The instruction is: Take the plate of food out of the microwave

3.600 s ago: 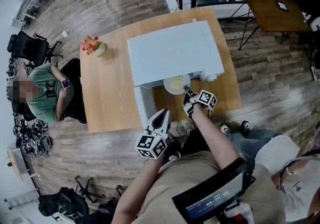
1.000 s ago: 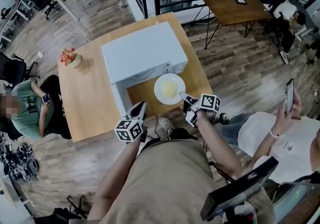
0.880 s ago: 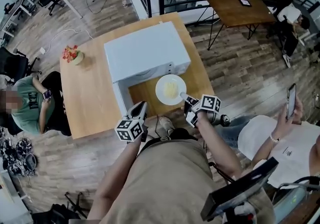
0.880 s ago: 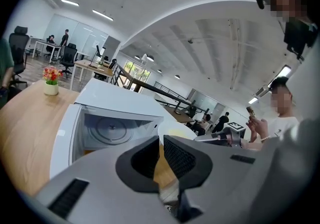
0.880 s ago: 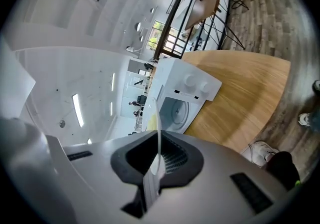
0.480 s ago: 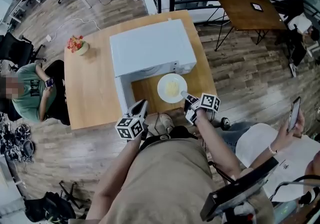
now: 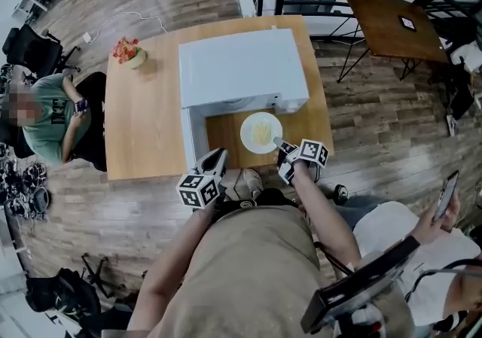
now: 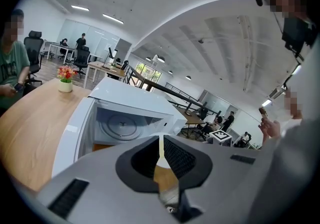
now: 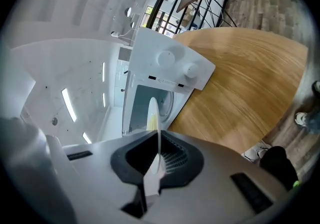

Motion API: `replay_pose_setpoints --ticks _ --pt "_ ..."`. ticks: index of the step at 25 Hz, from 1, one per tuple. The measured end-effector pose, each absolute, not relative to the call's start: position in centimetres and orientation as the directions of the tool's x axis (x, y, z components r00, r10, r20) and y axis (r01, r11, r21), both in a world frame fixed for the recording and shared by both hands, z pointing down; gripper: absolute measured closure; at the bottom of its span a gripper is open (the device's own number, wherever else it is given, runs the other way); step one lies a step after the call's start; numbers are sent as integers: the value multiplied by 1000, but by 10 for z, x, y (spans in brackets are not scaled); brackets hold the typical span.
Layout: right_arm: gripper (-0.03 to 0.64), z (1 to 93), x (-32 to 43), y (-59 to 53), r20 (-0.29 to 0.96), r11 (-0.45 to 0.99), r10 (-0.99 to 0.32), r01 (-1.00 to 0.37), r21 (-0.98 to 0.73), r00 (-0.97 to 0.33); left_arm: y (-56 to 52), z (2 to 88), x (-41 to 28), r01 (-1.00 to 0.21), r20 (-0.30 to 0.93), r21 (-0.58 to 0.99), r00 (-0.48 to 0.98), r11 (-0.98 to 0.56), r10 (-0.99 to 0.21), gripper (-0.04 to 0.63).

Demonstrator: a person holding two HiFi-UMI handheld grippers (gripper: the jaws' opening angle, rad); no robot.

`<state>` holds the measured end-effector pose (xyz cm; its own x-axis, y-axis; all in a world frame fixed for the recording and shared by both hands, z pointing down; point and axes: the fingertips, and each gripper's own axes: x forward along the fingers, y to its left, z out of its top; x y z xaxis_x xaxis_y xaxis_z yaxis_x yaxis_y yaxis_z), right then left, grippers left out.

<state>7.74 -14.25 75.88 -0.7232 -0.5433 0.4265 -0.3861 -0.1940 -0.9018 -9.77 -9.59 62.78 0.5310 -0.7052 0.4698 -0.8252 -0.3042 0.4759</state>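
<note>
**A:** Over the wooden table [image 7: 143, 126], in front of the white microwave [image 7: 241, 65], what is the right gripper [image 7: 280, 145] doing?

**B:** It is pinching the near rim of the white plate [image 7: 250, 124], with its jaws clamping the edge. The plate is sitting outside the cavity, with yellow food [image 7: 261, 133] lying in its middle.

**A:** Is it resting on the wood?

**B:** I cannot tell. The microwave door [image 7: 193, 141] is standing open on the left.

**A:** And the left gripper [image 7: 218, 154]?

**B:** It is hovering near the door's outer end, with its jaws pressing together on nothing, and it is not touching the plate.
</note>
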Motion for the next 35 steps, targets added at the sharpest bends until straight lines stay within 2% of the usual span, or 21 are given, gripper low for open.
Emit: replay_pose_setpoints --ticks 17,35 --pt "601 847 70 -152 553 -291 -441 -471 -833 -707 -128 609 -121 -836 439 468 502 -288 -745 586" --pt "601 909 59 -162 610 -366 -392 -492 -790 -689 -124 626 -120 -841 479 457 507 -289 -717 586"
